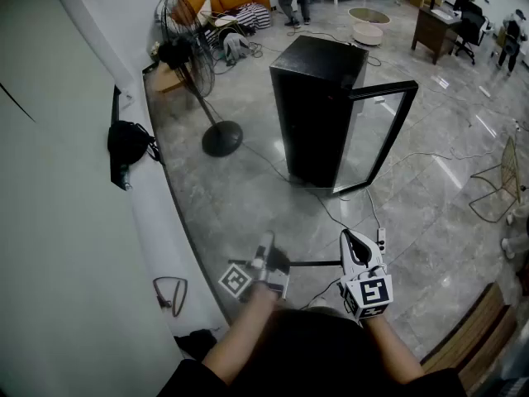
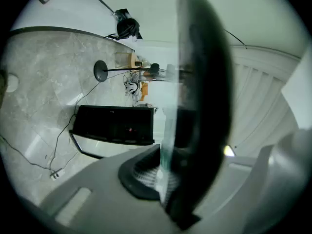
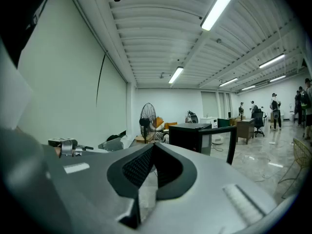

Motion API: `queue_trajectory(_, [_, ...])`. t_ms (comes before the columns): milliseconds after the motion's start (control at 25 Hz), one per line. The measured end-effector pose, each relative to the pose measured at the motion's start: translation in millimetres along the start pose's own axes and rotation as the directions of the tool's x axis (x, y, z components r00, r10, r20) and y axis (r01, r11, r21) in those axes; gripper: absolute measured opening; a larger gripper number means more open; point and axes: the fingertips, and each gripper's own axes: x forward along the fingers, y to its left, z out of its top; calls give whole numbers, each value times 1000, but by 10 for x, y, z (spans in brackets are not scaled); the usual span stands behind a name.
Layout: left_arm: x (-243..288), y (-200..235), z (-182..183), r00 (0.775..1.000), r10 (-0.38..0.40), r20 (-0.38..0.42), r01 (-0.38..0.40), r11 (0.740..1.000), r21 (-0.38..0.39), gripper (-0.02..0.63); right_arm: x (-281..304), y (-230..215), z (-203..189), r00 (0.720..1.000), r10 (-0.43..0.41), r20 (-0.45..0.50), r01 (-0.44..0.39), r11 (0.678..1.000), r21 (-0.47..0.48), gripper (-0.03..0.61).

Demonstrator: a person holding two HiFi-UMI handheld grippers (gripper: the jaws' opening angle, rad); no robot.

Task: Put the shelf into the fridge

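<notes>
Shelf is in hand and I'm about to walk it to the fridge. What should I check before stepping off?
1. Grip on shelf: ok. The left tool is shut on the shelf.
2. Right tool free to help: ok. Its jaws are together with nothing between them.
3. Fridge door open: ok.
4. Room inside the fridge for the shelf: cannot tell, the inside does not show.
5. Floor path: not ok. A power strip and its cable lie between you and the fridge.
</notes>
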Motion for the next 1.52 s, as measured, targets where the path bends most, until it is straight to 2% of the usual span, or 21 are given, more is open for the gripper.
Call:
queue_trajectory(320, [-40,16,-268,1000,-1,-2,1,1000,9,18,-192,-56,-79,1000,20,22,-18,996,-85,0])
queue_trajectory(600, [-55,103,-324,1000,14,-9,-14,1000,-4,18,-167,-68,-114,999,34,25,-34,999,2,0])
queue_trajectory(880, [146,178,-206,1000,18,-23,-18,1000,-20,17,68,-74,-94,999,31,24,-31,999,7,0])
queue_trajectory(1160, [517,306,188,999,31,-40,-32,999,-35,17,578,-26,-72,1000,7,11,-7,1000,9,0])
queue_trajectory(1320, [868,321,473,999,10,-52,-13,999,-50,17,992,-75,-8,1000,-18,-7,18,1000,-14,0])
queue_trajectory(1520, [1392,260,943,996,-29,-85,25,998,-52,18,1673,-65,216,1000,-14,16,14,1000,-15,0])
